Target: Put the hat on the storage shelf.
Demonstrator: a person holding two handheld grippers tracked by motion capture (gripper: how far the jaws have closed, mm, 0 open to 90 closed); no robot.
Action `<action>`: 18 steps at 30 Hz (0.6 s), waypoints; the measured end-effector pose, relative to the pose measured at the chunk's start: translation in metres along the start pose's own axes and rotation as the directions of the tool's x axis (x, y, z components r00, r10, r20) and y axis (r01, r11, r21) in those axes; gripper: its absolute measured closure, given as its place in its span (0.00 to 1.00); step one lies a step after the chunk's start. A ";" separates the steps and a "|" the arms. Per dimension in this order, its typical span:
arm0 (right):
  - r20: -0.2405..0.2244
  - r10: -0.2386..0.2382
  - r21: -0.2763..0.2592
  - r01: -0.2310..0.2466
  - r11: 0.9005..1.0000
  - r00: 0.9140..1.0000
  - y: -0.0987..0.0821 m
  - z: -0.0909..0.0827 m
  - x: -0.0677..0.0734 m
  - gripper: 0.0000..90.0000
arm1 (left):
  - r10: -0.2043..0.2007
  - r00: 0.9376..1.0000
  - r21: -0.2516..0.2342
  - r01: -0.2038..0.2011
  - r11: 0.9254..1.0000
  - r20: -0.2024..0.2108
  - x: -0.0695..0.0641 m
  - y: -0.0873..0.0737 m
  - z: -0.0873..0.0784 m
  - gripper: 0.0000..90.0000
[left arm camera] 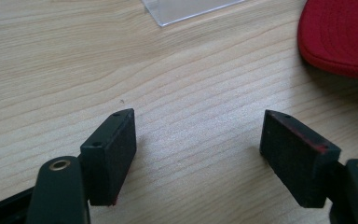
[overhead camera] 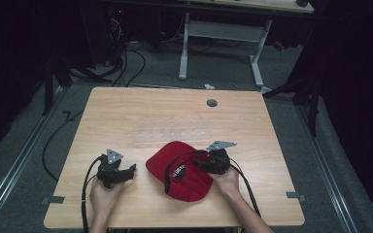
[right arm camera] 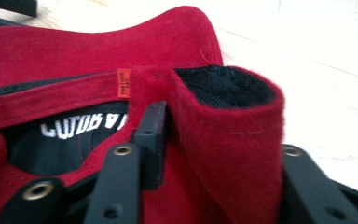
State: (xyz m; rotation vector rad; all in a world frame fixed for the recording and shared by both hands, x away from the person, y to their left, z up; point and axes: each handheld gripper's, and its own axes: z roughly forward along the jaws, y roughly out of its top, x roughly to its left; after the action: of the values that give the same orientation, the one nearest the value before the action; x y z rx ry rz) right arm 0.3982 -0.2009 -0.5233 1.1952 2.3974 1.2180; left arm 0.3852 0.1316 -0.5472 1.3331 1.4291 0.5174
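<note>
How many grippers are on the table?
2. The left gripper rests open on bare wood left of the red cap; the right gripper is pinching a fold of the cap.

The high view looks forward and down from above the person's side onto the whole wooden table, with floor beyond it. The left gripper view sits low and close over the tabletop, looking along its own jaws. The right gripper view sits very close to the red cap. All three views share the cap.
</note>
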 end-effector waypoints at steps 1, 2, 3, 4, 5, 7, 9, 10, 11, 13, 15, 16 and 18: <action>-0.006 0.003 0.001 -0.003 1.000 1.000 0.000 0.000 0.000 0.72 | 0.000 1.000 0.000 0.000 1.000 0.000 0.000 0.000 0.000 0.30; -0.024 0.014 0.001 -0.014 1.000 1.000 0.000 -0.002 -0.002 0.77 | -0.001 1.000 -0.001 0.001 1.000 0.000 0.000 0.000 0.000 0.30; -0.030 0.010 0.000 -0.010 1.000 1.000 0.000 -0.002 -0.003 0.80 | 0.000 1.000 0.000 0.000 1.000 0.000 0.000 0.000 0.000 0.30; -0.036 0.009 0.000 -0.009 1.000 0.999 0.000 -0.003 -0.003 0.82 | 0.000 1.000 0.000 0.000 1.000 0.000 0.000 0.000 0.000 0.30; -0.039 0.007 0.001 -0.007 1.000 0.999 0.000 -0.004 -0.003 0.83 | 0.001 1.000 0.001 -0.001 1.000 0.001 0.000 0.000 0.000 0.30; -0.044 -0.007 0.003 0.007 1.000 0.999 0.001 -0.006 -0.002 0.87 | 0.001 1.000 0.001 -0.001 1.000 0.001 0.000 0.000 0.000 0.30; -0.048 -0.013 0.001 0.013 1.000 0.999 0.001 -0.008 -0.002 0.90 | 0.002 1.000 0.002 -0.002 1.000 0.002 0.000 0.000 0.000 0.30; -0.051 -0.015 0.002 0.015 1.000 0.999 0.002 -0.009 -0.001 0.91 | 0.001 1.000 0.002 -0.001 1.000 0.002 0.000 0.000 0.000 0.29; -0.054 -0.013 0.001 0.013 1.000 0.998 0.002 -0.010 -0.001 0.91 | 0.001 1.000 0.002 -0.001 1.000 0.002 0.000 0.000 0.000 0.29; -0.060 -0.015 0.004 0.015 1.000 0.998 0.003 -0.012 0.000 0.92 | 0.002 1.000 0.002 -0.002 1.000 0.002 0.000 0.000 0.000 0.29; -0.067 -0.013 0.004 0.013 1.000 0.998 0.003 -0.015 0.000 0.93 | 0.002 1.000 0.002 -0.002 1.000 0.003 0.000 0.000 0.000 0.29; -0.069 -0.017 0.002 0.017 1.000 0.997 0.004 -0.017 0.001 0.93 | 0.001 1.000 0.003 -0.001 1.000 0.003 0.000 0.000 0.000 0.29; -0.072 -0.017 0.003 0.017 1.000 0.997 0.004 -0.018 0.001 0.93 | 0.001 1.000 0.002 -0.001 1.000 0.002 0.000 0.000 0.000 0.29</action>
State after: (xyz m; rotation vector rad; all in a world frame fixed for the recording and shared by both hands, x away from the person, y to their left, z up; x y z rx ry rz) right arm 0.3907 -0.2092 -0.5082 1.1490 2.4561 1.2735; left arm 0.3851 0.1313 -0.5474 1.3354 1.4278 0.5153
